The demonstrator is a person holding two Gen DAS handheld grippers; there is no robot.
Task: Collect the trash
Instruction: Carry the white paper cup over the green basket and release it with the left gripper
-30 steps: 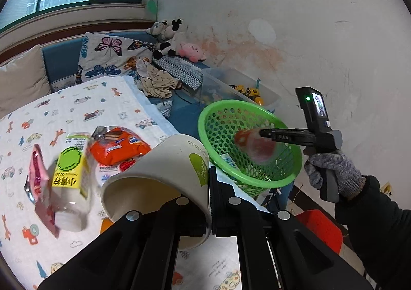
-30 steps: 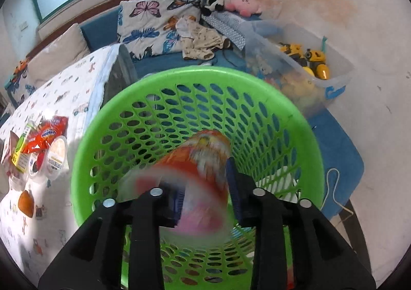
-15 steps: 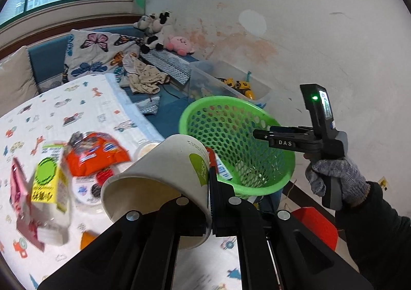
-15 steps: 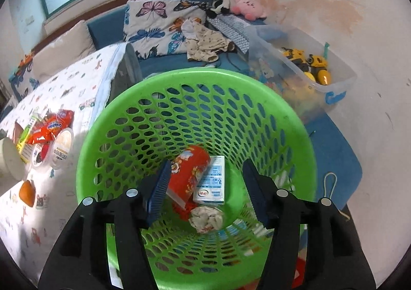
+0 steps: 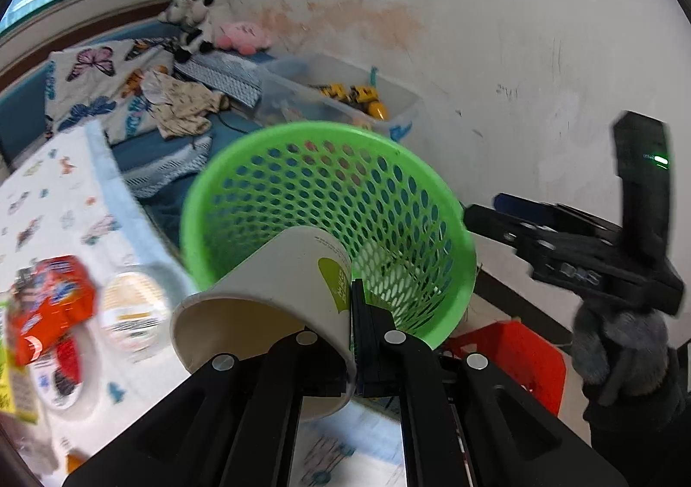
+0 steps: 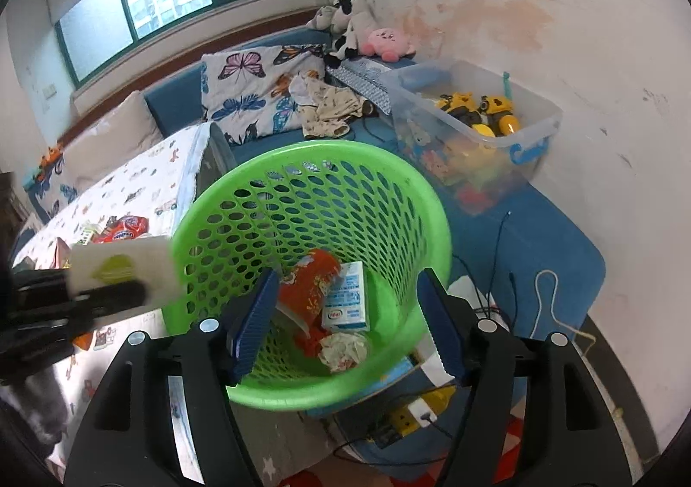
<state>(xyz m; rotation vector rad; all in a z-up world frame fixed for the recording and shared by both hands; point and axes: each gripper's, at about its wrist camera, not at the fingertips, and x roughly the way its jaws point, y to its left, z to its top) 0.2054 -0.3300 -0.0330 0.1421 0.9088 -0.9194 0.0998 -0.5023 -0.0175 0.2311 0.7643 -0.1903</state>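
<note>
My left gripper [image 5: 352,305] is shut on the rim of a white paper cup [image 5: 280,292] and holds it tilted at the near rim of the green mesh basket [image 5: 388,193]. In the right wrist view the cup [image 6: 125,271] sits just left of the basket [image 6: 207,228]. My right gripper [image 6: 345,314] is open and empty above the basket; it also shows in the left wrist view [image 5: 496,215]. Inside lie a red cup [image 6: 309,284], a small white carton [image 6: 345,301] and a crumpled paper ball [image 6: 343,351].
The table with the car-print cloth [image 5: 52,202] holds an orange snack bag [image 5: 47,310] and a lidded white tub [image 5: 129,314]. A clear toy bin [image 6: 475,128] stands behind the basket by the wall. A red stool [image 5: 514,349] and cables [image 6: 496,301] are on the floor.
My left gripper has carried the paper cup right, up to the basket's rim. My right gripper opened, dropped the red cup into the basket and has pulled back and up.
</note>
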